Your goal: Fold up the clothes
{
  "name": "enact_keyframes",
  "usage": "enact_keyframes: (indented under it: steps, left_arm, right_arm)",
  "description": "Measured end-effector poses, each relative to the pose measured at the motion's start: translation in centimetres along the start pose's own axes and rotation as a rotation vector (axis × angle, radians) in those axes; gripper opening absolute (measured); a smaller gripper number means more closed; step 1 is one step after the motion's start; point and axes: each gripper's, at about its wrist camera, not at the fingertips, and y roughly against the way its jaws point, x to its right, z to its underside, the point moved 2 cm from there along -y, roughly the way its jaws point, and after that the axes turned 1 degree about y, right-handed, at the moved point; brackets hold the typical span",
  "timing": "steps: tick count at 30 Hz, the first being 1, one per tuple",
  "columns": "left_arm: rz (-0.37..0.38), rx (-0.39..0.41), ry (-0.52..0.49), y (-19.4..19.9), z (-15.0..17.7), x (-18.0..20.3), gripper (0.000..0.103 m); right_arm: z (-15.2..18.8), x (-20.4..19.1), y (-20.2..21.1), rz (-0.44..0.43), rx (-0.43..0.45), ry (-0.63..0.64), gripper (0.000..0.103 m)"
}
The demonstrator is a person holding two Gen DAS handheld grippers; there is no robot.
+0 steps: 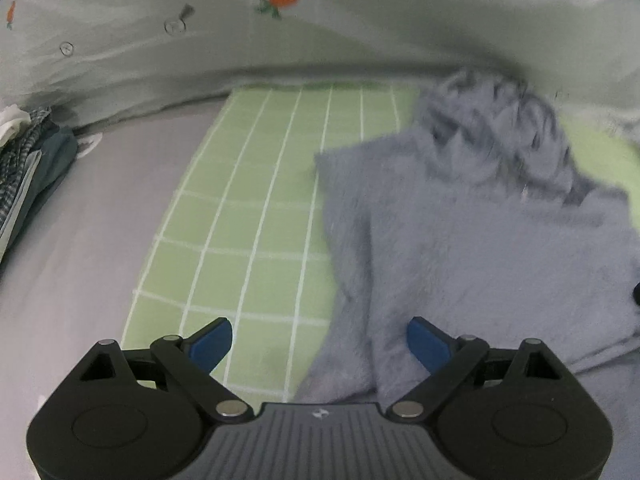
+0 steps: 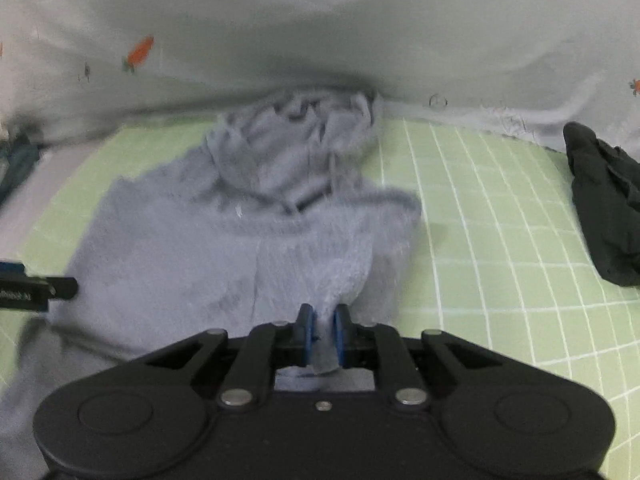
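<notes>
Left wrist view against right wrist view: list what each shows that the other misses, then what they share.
Only the left wrist view shows the open left gripper above the garment's edge, and a pile of folded clothes at the far left. Only the right wrist view shows the right gripper shut on a fold of the garment, and a black garment. Both show the fuzzy grey-blue garment on the green checked mat and the carrot-print sheet.

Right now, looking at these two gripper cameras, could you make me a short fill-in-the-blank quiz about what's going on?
1. The right gripper is shut on the ____ garment.
2. The left gripper has its jaws ____.
3. The garment lies on a ____ checked mat.
4. A crumpled ____ cloth lies at the right.

Missing words: grey; open; green; black
</notes>
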Motion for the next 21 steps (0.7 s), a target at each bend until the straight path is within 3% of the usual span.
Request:
enact_keyframes:
  steps: [4, 10, 12, 17, 21]
  left_arm:
    - [-0.003, -0.016, -0.011, -0.4, 0.5, -0.2, 0.101]
    - [0.032, -0.059, 0.025, -0.9, 0.0, -1.0, 0.103]
    - [0.057, -0.075, 0.050, -1.0, -0.5, -1.3, 0.103]
    - [0.106, -0.026, 0.130, -0.3, -3.4, -2.1, 0.103]
    - [0.138, 0.021, 0.164, -0.8, -7.6, -1.8, 0.103]
  right_arm:
    - [0.3, -0.3, -0.9, 0.017, -0.031, 0.018, 0.017]
    - [-0.1, 0.7, -1.0, 0.090, -0.045, 0.007, 0.069]
    - [-0.4, 1.3, -1.1, 0.102, -0.038, -0.005, 0.092]
    - [-2.6, 3.1, -1.2, 0.099, 0.019, -0.052, 0.102]
    - [-5.5, 4.4, -2.5, 0.104, 0.054, -0.077, 0.103]
